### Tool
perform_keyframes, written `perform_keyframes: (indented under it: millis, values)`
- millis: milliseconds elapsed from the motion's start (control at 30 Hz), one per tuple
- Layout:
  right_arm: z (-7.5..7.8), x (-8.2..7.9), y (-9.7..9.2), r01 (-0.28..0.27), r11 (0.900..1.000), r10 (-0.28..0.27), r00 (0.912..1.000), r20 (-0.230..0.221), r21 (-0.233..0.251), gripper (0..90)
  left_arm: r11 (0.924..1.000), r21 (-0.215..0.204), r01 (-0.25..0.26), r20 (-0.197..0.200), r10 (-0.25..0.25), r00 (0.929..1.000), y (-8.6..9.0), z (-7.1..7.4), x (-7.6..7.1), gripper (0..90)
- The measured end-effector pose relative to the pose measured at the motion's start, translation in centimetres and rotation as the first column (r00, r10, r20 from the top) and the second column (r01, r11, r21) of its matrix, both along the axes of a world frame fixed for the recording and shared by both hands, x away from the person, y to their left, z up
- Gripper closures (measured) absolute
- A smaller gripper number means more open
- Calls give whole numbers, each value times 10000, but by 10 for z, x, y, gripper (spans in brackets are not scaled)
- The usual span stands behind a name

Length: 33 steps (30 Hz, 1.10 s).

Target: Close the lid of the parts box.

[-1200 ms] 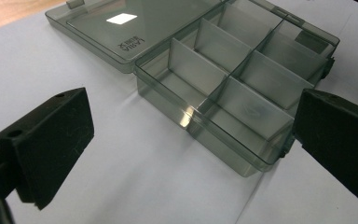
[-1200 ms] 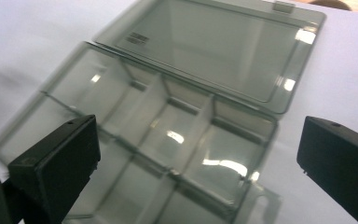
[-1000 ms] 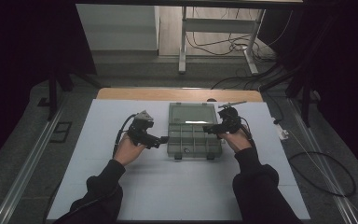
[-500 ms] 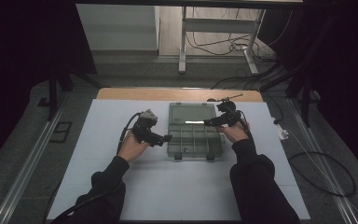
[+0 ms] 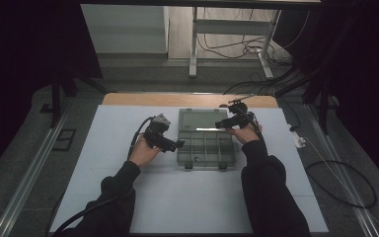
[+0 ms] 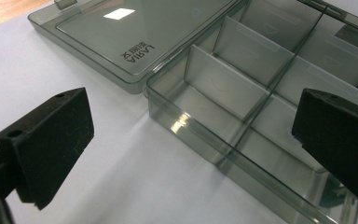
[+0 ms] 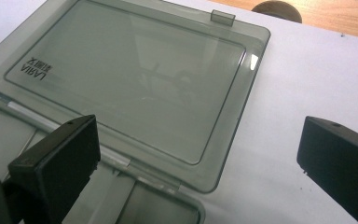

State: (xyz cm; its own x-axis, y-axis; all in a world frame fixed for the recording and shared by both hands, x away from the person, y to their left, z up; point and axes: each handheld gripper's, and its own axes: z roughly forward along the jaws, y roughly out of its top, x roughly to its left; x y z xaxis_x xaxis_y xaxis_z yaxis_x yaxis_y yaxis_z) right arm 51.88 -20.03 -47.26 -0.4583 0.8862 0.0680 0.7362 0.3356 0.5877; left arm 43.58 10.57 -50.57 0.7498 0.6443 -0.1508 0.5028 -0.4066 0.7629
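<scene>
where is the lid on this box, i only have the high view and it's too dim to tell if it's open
Observer: Open. The lid lies flat on the table behind the compartment box, seen in the right gripper view.
Operator: are the grippers holding anything
Observer: No. The left gripper has its jaws wide apart at the box's near corner.
Operator: and the right one
Observer: The right gripper is open too, above the lid's hinge edge, touching nothing.
</scene>
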Motion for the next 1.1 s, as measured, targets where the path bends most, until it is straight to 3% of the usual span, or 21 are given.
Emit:
perform_keyframes:
  millis: [400, 833, 1100]
  values:
    - [-10, 15, 1, 192, 9990, -202, 9994, -269, -396, 21, 9995, 210, 220, 54, -221, 9997, -10, -7, 11, 0]
    - [-12, 22, -1, 83, 9954, -111, 9995, -284, -959, 540, 9995, 230, 227, 181, -231, 9996, -7, -4, 10, 0]
    - [-15, 26, -2, 441, 9936, -485, 9980, -407, -1037, 725, 9995, 293, 100, 225, -106, 9997, -5, -5, 10, 0]
